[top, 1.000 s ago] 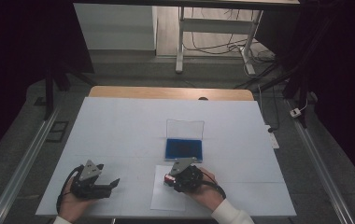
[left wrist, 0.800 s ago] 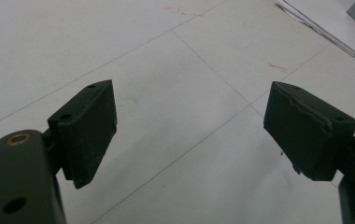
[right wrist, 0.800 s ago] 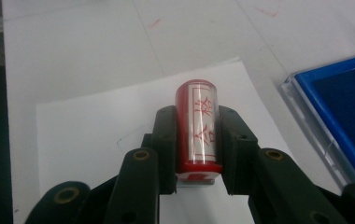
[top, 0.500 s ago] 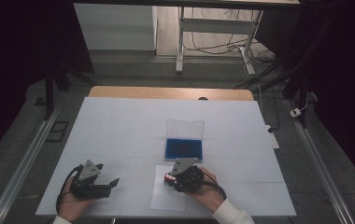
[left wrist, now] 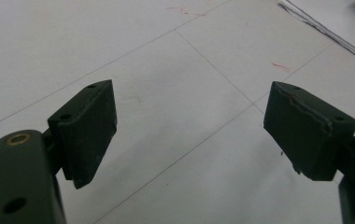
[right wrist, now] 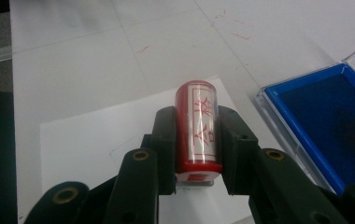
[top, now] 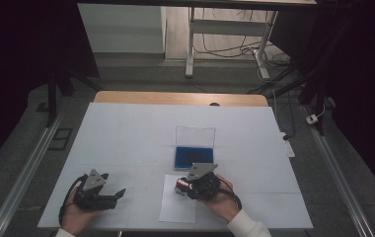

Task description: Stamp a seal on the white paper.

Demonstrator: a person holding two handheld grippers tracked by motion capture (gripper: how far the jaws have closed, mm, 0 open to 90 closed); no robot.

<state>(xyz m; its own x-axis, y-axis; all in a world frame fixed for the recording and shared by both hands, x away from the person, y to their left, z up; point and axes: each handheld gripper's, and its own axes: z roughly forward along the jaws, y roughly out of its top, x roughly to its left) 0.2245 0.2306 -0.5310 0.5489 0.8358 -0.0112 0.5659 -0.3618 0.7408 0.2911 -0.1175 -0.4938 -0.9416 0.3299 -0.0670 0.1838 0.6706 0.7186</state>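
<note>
The right gripper (right wrist: 196, 140) has its jaws clamped on a red cylindrical stamp (right wrist: 197, 127) above a white paper sheet (top: 175, 205), at six o'clock from the blue ink pad (top: 193, 155). The left gripper (left wrist: 189, 126) rests with its jaws apart.

From my seat I see a white table (top: 126, 128) with a wooden strip (top: 175, 98) along its far edge, on a grey floor (top: 37, 118). Beyond the table stands a metal frame (top: 191, 44) with cables (top: 235, 49) around its feet. Either side of the table lies in darkness.
</note>
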